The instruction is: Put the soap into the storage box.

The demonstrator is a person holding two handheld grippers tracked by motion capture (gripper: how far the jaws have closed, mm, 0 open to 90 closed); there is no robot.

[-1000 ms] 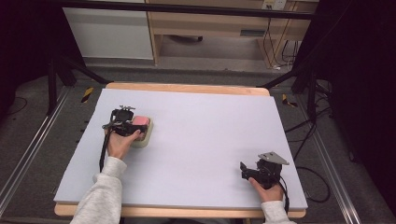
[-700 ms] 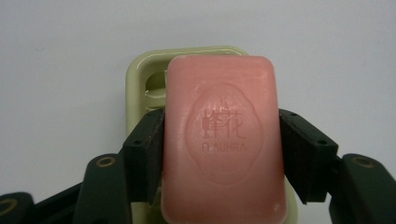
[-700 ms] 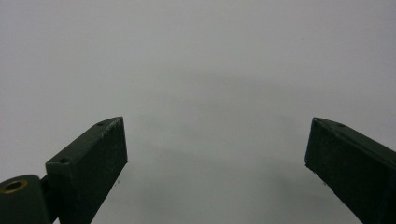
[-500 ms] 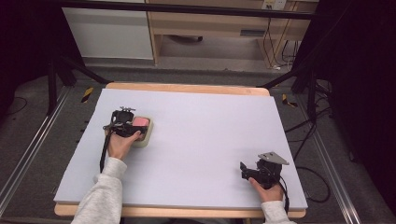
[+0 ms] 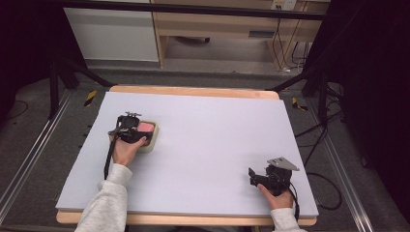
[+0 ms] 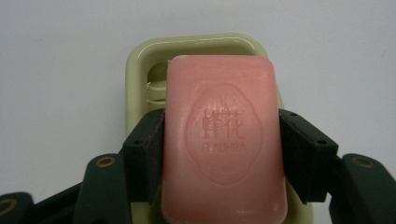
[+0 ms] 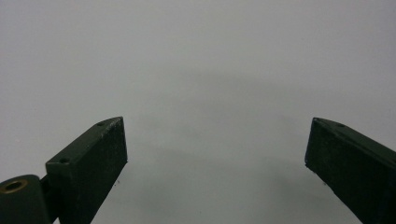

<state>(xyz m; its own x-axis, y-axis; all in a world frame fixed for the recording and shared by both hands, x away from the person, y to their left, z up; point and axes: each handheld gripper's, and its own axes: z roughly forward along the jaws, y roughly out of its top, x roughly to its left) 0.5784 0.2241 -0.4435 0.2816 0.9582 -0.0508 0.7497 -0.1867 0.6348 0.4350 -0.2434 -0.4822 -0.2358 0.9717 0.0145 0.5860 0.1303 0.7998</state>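
Note:
A pink bar of soap (image 6: 224, 140) with a stamped oval mark lies over a pale green soap dish (image 6: 140, 60). My left gripper (image 6: 223, 156) is shut on the soap, one black pad pressed against each long side. In the high view the same soap (image 5: 145, 126) and dish (image 5: 151, 141) sit at the table's left, with the left gripper (image 5: 138, 131) over them. My right gripper (image 5: 252, 176) rests near the table's front right corner. Its jaws stand wide apart in the right gripper view (image 7: 215, 149), with bare table surface between them.
The table top (image 5: 212, 135) is a pale lilac sheet on a wooden board. Cables trail from both grippers toward the front edge. Dark floor, metal rails and a wooden shelf unit (image 5: 217, 24) lie beyond the table.

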